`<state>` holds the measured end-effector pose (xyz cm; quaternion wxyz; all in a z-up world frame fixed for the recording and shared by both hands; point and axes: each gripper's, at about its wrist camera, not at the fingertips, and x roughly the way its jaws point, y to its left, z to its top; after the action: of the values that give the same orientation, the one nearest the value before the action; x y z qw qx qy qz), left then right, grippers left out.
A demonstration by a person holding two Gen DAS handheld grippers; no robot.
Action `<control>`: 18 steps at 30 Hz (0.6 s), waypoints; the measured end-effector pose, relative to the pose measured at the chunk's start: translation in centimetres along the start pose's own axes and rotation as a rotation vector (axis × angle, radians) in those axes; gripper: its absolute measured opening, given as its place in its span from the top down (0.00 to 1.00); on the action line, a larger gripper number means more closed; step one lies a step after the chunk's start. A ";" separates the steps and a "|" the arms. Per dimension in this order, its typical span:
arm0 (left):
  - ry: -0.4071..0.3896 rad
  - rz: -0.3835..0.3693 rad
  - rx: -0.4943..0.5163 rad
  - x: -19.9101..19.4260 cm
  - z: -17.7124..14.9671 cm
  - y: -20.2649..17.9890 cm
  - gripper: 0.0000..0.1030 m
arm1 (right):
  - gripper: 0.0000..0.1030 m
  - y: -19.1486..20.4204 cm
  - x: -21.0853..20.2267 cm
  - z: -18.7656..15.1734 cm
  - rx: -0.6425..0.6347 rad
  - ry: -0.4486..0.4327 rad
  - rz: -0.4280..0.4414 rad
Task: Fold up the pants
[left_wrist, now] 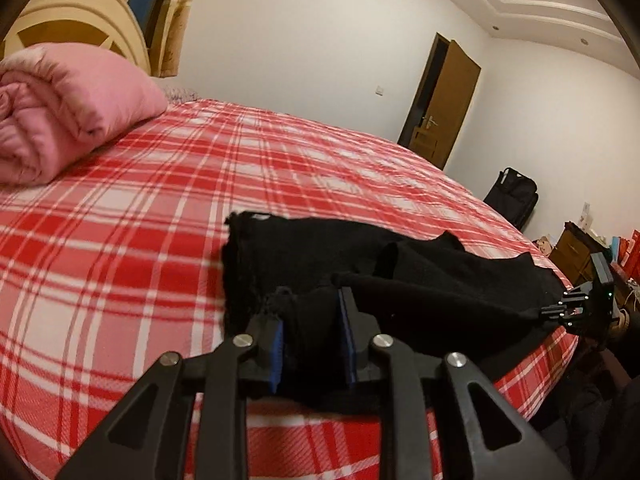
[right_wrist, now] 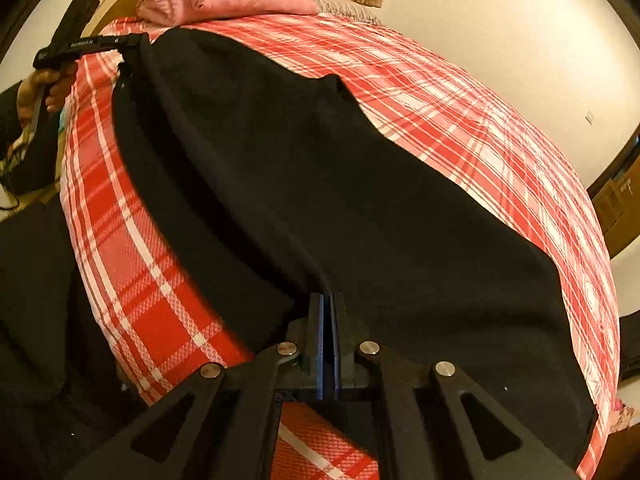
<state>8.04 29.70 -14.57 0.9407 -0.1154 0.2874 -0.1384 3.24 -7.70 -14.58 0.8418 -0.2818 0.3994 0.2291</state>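
black pants on plaid bed, left gripper clamping bunched edge, right gripper pinching fabric, door only in left view, hand only in right

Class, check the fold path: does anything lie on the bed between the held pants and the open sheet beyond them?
Nothing visible does. The pants are clamped by the left gripper and right gripper; the pink quilt sits off aside.

Black pants, soft knit fabric, spread lengthwise along the near edge of the bed, partly folded over, with one layer rumpled on top. Both ends are lifted slightly off the plaid sheet; the middle rests flat.
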 end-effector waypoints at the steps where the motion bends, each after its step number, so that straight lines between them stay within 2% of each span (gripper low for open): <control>1: 0.006 0.012 0.009 0.1 -0.1 0.0 0.65 | 0.97 0.1 0.0 -0.1 -0.004 0.007 0.001; 3: 0.026 0.036 0.033 0.1 -0.2 0.2 0.53 | 0.97 0.2 0.1 0.0 -0.010 0.011 -0.001; 5: 0.065 0.064 0.111 -0.1 -0.4 0.0 0.45 | 0.97 0.0 0.0 -0.1 -0.001 0.013 0.001; 7: 0.112 0.132 0.249 -0.6 -0.7 -0.6 0.23 | 0.97 -0.2 0.0 0.0 -0.003 0.012 -0.001; 8: 0.141 0.166 0.315 -0.9 -0.9 -0.7 0.19 | 0.97 -0.1 0.2 0.1 -0.007 0.012 -0.005; 12: 0.249 0.304 0.496 -1.5 -2.0 -0.4 0.17 | 0.97 -0.2 0.8 0.7 -0.009 0.012 -0.009; 13: 0.265 0.326 0.506 -1.8 -2.2 0.1 0.18 | 0.97 -0.3 0.8 0.7 -0.008 0.011 -0.010; 15: 0.277 0.315 0.441 -2.6 -2.1 1.5 0.18 | 0.97 -0.4 0.9 0.7 -0.011 0.008 -0.012; 17: 0.255 0.292 0.300 -3.6 -1.6 3.2 0.20 | 0.97 -0.3 0.8 0.6 -0.015 0.006 -0.016; 18: 0.208 0.266 0.197 -4.5 -1.2 4.0 0.22 | 0.97 -0.2 0.8 0.5 -0.017 0.005 -0.018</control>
<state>4.53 34.72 -14.44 0.9227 0.0311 0.3808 -0.0515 4.15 -7.39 -14.87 0.8404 -0.2931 0.3971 0.2240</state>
